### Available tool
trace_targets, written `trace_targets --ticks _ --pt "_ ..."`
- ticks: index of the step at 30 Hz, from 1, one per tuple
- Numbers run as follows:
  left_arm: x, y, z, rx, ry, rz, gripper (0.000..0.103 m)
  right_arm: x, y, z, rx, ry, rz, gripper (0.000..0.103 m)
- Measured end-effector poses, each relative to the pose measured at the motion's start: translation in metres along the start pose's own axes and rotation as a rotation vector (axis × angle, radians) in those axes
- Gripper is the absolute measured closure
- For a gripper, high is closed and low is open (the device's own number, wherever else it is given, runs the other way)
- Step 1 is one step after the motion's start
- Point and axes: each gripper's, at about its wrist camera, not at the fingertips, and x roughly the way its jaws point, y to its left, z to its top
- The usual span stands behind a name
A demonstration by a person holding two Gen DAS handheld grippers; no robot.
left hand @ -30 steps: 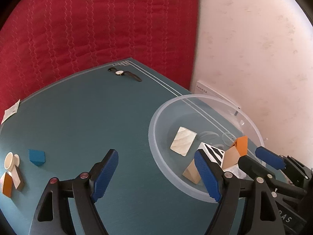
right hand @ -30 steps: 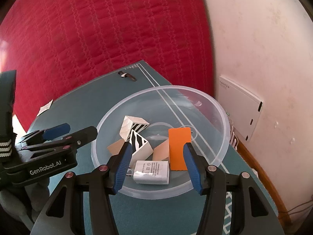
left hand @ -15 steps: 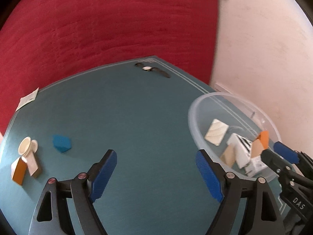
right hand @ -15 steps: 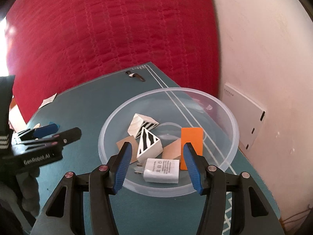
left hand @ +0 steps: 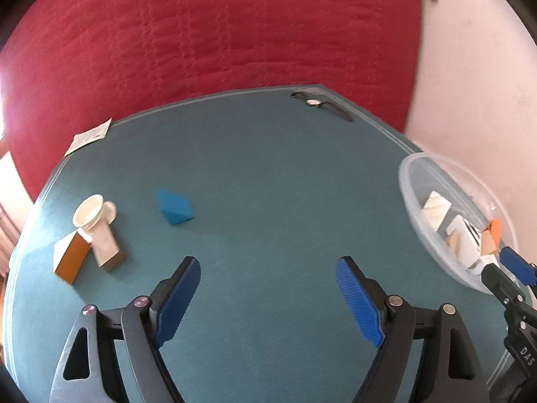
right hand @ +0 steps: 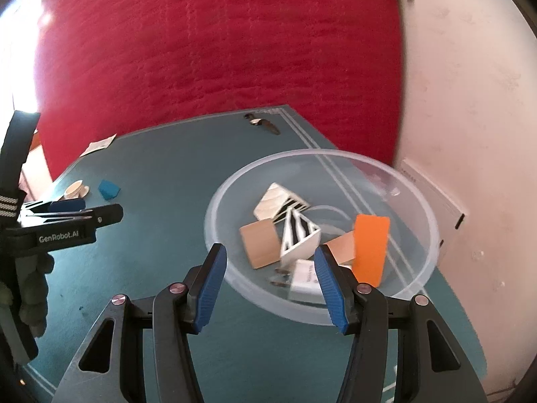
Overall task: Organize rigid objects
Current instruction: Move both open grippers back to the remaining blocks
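Note:
My left gripper (left hand: 268, 268) stands open over bare teal table, with nothing between its blue pads. Ahead of it to the left lie a blue block (left hand: 176, 206), a white spool (left hand: 90, 213), a beige block (left hand: 107, 247) and an orange-faced wooden block (left hand: 72, 257). The clear plastic bowl (right hand: 214, 201) holds a striped block (right hand: 298, 231), a wooden block (right hand: 260, 241), an orange block (right hand: 371, 245) and a white charger (right hand: 303, 277). At the bowl's near rim my right gripper (right hand: 270, 252) is open and holds nothing. The left gripper (right hand: 94, 213) shows side-on at the left.
A wristwatch (left hand: 319, 102) lies at the table's far corner and a paper tag (left hand: 89, 136) at its far left edge. A red quilted cover hangs behind the table (left hand: 268, 174); a pale wall with a white panel (right hand: 433, 201) stands to the right. A gloved hand (right hand: 33, 288) holds the left gripper.
The left gripper has swung left, away from the bowl and toward the loose blocks, and its jaws stand a little wider. The right gripper has drifted left and rolled slightly, still at the bowl.

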Motion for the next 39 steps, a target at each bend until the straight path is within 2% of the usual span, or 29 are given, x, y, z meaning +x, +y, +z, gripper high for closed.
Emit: trace_targets --ticks 13,32,39 --pt "-0.012 0.058 -0.007 -0.105 -0.008 0.101 0.017 -0.007 0.036 -0.009 -0.110 0.009 0.067 0.047" --pt "-0.019 0.163 -0.025 -0.215 0.018 0.288 0.017 0.000 0.074 -0.013 -0.163 0.084 0.183 0.045" --pt "-0.014 0.189 -0.025 -0.248 0.018 0.304 0.017 0.000 0.087 -0.012 -0.182 0.100 0.222 0.045"
